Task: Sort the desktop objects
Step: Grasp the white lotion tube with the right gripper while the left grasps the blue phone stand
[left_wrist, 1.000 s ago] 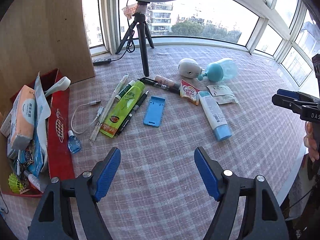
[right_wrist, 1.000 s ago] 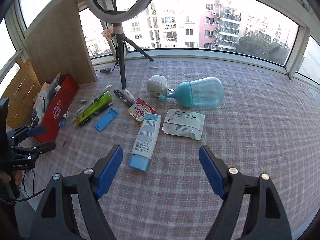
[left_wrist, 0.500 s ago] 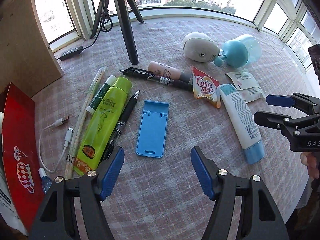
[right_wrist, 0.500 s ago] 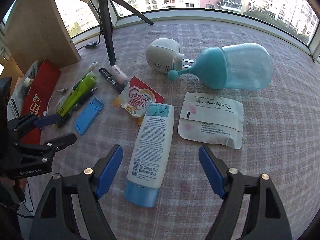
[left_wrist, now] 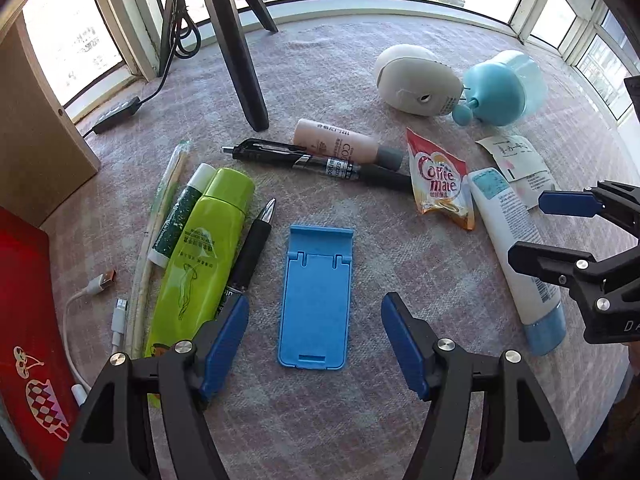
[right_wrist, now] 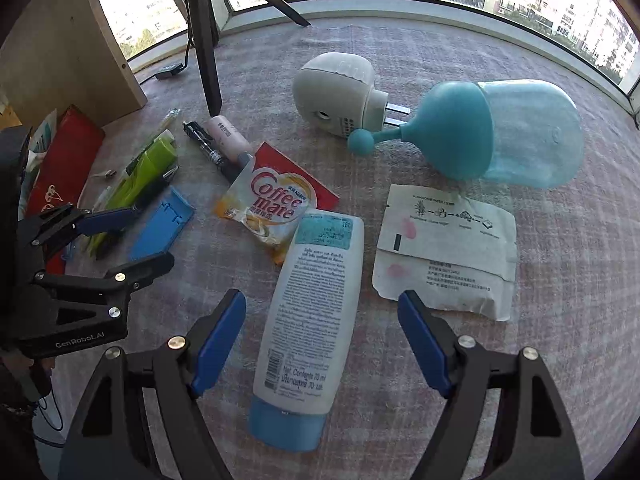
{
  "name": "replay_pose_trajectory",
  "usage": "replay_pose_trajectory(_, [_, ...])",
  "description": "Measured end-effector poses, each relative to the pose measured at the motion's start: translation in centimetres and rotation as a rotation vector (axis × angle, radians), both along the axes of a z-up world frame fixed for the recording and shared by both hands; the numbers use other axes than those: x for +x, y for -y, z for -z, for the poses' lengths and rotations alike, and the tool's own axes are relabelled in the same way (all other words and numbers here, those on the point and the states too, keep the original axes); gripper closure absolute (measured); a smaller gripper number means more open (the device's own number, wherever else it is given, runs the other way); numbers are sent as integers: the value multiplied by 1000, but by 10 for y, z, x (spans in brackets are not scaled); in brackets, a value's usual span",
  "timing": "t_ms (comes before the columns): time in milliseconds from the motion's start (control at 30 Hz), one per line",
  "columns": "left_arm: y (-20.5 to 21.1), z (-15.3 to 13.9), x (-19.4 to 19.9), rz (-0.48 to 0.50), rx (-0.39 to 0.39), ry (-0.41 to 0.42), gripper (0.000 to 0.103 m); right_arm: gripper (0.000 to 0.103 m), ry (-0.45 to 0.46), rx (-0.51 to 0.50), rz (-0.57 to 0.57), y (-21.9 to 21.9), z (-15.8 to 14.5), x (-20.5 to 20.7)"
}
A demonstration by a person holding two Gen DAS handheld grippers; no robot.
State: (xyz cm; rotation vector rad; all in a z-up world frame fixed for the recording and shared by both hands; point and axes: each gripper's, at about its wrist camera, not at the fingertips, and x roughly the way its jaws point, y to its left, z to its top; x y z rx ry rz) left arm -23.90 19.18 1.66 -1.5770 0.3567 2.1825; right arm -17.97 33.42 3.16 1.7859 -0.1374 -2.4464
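Meanwhile, both tools gape wide: left tool (left_wrist: 314,342) over the stiff, light phone stand (left_wrist: 318,294), right tool (right_wrist: 322,342) astride a probably squashy lotion tube (right_wrist: 310,304), best gripped mid-body.

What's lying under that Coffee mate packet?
The Coffee mate packet lies on a red flat packet, whose edge shows behind it. Its lower corner is tucked under the white tube. How far the red packet reaches beneath is covered.

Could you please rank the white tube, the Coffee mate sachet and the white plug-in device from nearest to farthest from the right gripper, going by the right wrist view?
1. White tube, lying between the open fingers of the right gripper.
2. Coffee mate sachet, beyond the tube, slightly left.
3. White plug-in device, farthest back, beside the blue bottle.
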Motion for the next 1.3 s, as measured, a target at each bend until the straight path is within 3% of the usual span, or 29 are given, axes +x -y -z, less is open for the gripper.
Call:
replay_pose_trajectory(333, [-7, 8, 1, 42, -15, -23, 36, 24, 38, 37, -5, 12, 19, -11])
replay_pose_trajectory(467, [-8, 7, 6, 58, -4, -48, 54, 28, 26, 117, -23, 21, 19, -8])
replay_pose_trajectory(567, [-8, 8, 8, 62, 1, -53, 65, 47, 15, 145, -33, 23, 16, -5])
replay_pose_trajectory(600, [-7, 8, 8, 60, 2, -53, 68, 51, 18, 139, -33, 22, 14, -5])
replay_pose_trajectory(800, [-4, 8, 12, 76, 7, -41, 69, 52, 22, 96, -8, 15, 8, -5])
replay_pose_trajectory(933, [1, 5, 16, 62, 28, -30, 69, 55, 30, 11, 26, 4, 1, -1])
replay_pose_trajectory(1300, [13, -31, 39, 28, 86, -90, 69, 56, -88, -108, 63, -22, -41, 37])
